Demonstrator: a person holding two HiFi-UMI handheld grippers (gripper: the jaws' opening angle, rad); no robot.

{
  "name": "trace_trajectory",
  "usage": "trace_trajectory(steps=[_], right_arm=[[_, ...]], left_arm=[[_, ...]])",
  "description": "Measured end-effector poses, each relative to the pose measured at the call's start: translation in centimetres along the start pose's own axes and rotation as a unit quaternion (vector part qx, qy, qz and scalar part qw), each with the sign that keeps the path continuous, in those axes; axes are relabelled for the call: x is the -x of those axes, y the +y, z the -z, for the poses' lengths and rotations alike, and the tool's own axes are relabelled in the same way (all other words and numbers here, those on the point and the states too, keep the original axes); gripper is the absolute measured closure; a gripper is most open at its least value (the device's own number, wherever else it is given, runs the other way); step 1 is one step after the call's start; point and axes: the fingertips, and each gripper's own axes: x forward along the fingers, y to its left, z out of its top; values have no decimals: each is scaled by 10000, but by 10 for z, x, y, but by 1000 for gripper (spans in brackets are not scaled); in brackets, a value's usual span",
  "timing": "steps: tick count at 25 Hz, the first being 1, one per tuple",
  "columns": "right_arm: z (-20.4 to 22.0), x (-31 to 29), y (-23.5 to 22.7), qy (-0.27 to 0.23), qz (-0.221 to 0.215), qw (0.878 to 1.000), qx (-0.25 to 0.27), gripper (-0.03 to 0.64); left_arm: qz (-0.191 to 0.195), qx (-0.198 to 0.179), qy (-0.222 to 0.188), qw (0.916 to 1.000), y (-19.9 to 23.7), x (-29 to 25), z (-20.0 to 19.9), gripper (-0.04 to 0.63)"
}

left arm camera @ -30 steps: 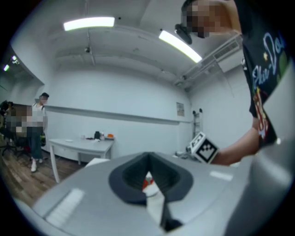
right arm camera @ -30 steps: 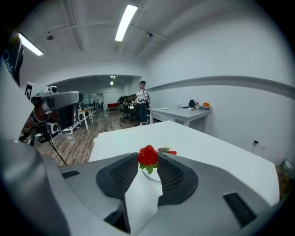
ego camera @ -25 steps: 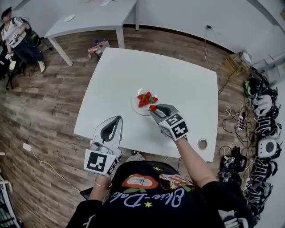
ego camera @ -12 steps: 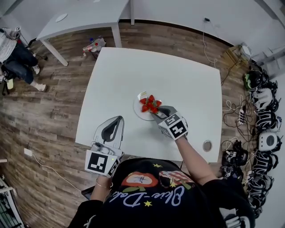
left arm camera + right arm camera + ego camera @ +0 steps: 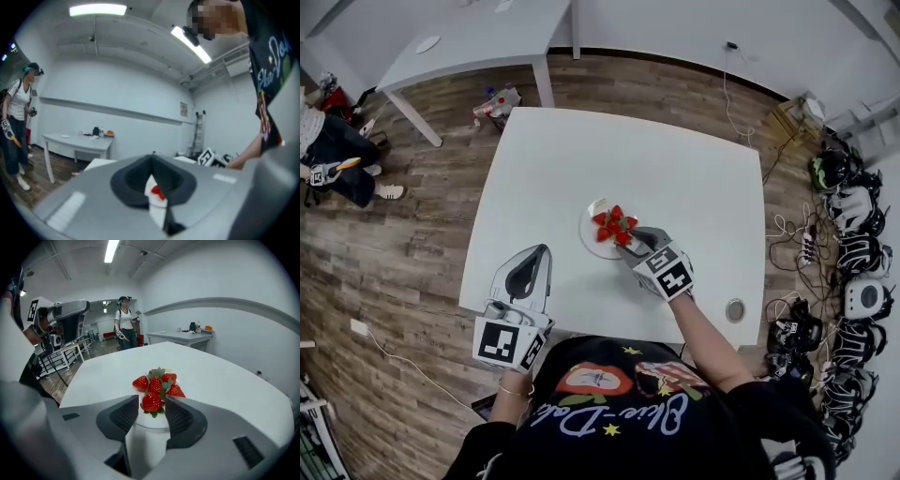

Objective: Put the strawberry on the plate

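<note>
A white plate (image 5: 589,236) near the middle of the white table (image 5: 675,169) holds several red strawberries (image 5: 616,223). My right gripper (image 5: 629,240) reaches over the plate's near edge. In the right gripper view its jaws are opening around one strawberry (image 5: 152,402), which rests on the plate (image 5: 151,422) in front of the pile (image 5: 163,382); small gaps show beside the berry. My left gripper (image 5: 541,251) hovers over the table's near left edge, jaws together and holding nothing. Through the left gripper (image 5: 152,157) hollow a bit of the plate and a red strawberry (image 5: 157,191) show.
A second white table (image 5: 478,42) stands at the back left, with bottles on the floor (image 5: 495,101) beside it. A person (image 5: 328,155) stands at the far left. Helmets and cables (image 5: 853,244) line the right side. A round grommet (image 5: 735,309) sits in the table's near right corner.
My right gripper carried the strawberry forward from the plate's near rim onto the plate, and its jaws have widened around it. The left gripper stayed about where it was.
</note>
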Motion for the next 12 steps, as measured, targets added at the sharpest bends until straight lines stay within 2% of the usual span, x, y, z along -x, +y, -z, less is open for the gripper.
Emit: trace_trajectory(steps=[4, 8, 9, 10, 12], right_arm=[[-19, 26, -1, -524, 118, 9986, -7, 454], [-45, 75, 4, -1405, 100, 9896, -283, 459], [-49, 90, 7, -1616, 65, 9862, -340, 482], [-51, 104, 9, -1821, 41, 9826, -374, 535], [-52, 132, 15, -2168, 3, 9753, -416, 574]], left_arm=[[-33, -67, -42, 10000, -6, 2, -4, 598], [-75, -91, -26, 9999, -18, 8, -6, 598], [-82, -91, -33, 9999, -24, 9, -6, 598], [-92, -92, -45, 9999, -30, 11, -6, 598], [-121, -99, -60, 9999, -48, 16, -7, 598]])
